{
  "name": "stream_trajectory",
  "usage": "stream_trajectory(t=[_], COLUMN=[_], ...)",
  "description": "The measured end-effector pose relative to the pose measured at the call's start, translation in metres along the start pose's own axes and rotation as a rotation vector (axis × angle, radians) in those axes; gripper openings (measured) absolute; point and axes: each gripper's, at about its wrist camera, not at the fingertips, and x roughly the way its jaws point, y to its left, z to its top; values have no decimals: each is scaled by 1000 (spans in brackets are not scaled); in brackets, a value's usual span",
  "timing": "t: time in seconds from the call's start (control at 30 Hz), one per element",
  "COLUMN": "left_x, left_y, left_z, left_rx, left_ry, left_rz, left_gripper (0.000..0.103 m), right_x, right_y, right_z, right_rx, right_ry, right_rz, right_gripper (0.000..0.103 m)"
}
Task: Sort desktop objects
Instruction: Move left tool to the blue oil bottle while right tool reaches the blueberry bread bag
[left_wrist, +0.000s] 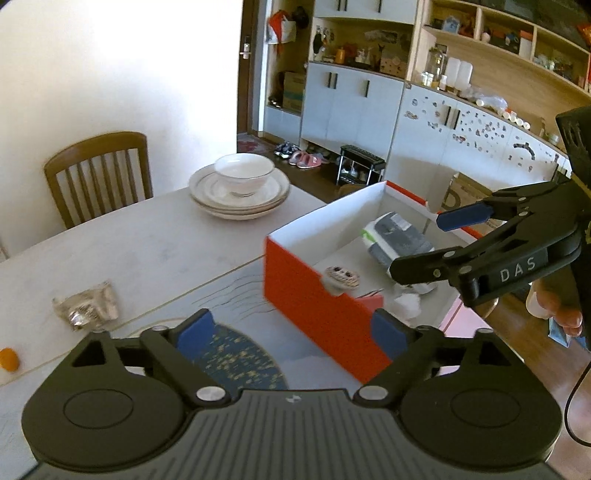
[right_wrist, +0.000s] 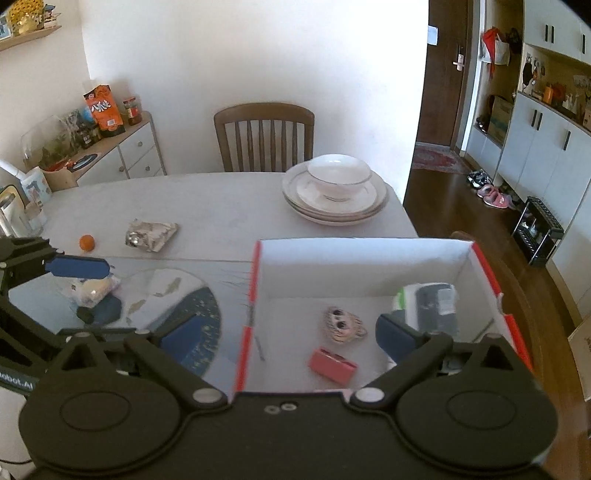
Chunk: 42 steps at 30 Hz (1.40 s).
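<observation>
From my right gripper (right_wrist: 288, 334) view, its right pad covers the near end of the grey bundle (right_wrist: 432, 302) in the red box (right_wrist: 369, 258), and my left gripper (right_wrist: 79, 291) is cut off at the frame's left edge. Between that gripper's jaws lies a small pale packet (right_wrist: 94, 290), too blurred for me to identify.

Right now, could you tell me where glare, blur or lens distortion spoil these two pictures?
Left wrist view: the wall is blown out white, the shelves curve with fisheye bending, and the red box looks slightly smeared. Right wrist view: the wall is overexposed, the door bows, and the dishes stay sharp.
</observation>
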Motion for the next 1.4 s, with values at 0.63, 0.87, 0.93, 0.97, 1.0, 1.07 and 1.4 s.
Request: stream_trajectory(t=[0.63,0.87,0.93,0.97,1.0,1.07,1.4], left_x=[-38,-38,-36,-35,-33,-29,-8], left_y=[104,133,139,142,145,150,165], left_z=[-75,-101,-107,-110,-113,-118,-140], left_rx=[-42,-55,-55,-60,-66,-73,-60], left_ry=[5,23,29,33,38,45,70], left_rz=[131,209,225,235,240,250,320], left_gripper=[102,102,102,102,102,102,102], right_x=[50,79,90,95,101,110,152], right_y=[125,166,178,182,187,195,228], right_z=[22,29,32,33,34,35,46], right_rx=[4,-9,-3,0,3,13,44], right_ry=[11,58,80,86,95,109,193], right_rz=[8,16,9,7,5,8,22], right_gripper=[102,102,102,102,102,102,102])
